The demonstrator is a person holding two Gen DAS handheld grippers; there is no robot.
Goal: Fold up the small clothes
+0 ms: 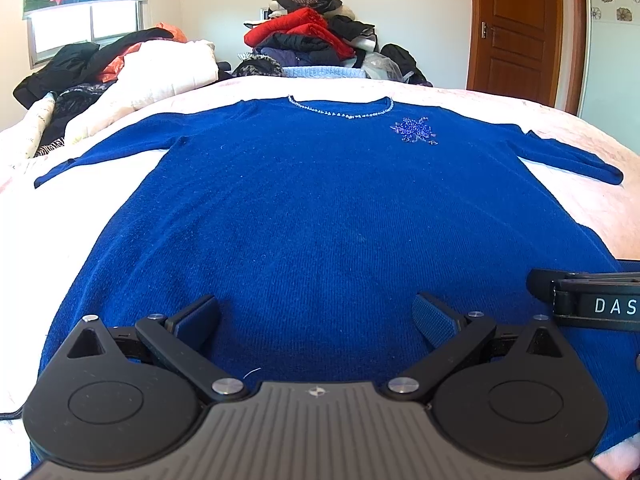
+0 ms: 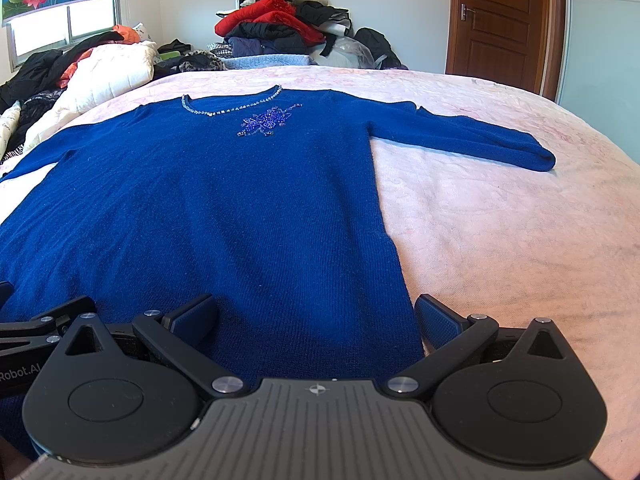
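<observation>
Both tongs stood with their fingers spread wide and nothing between them: the left gripper [image 1: 316, 320] hung over the lower middle of the blue sweater [image 1: 320, 220], and the right gripper [image 2: 316, 320] sat over the sweater's hem corner, one blue pad above the knit and the other above the pink bedspread [image 2: 500, 220]. The two tools were side by side near the hem. Beyond them the sweater lay flat and face up on the bed, both sleeves stretched outward, its beaded neckline [image 1: 340, 110] and a beaded flower [image 1: 414, 130] at the far end. Farther back were a white quilt [image 1: 168, 68], a heap of clothes [image 1: 308, 36] against the wall, a window [image 1: 84, 24] and a wooden door [image 1: 516, 28].
</observation>
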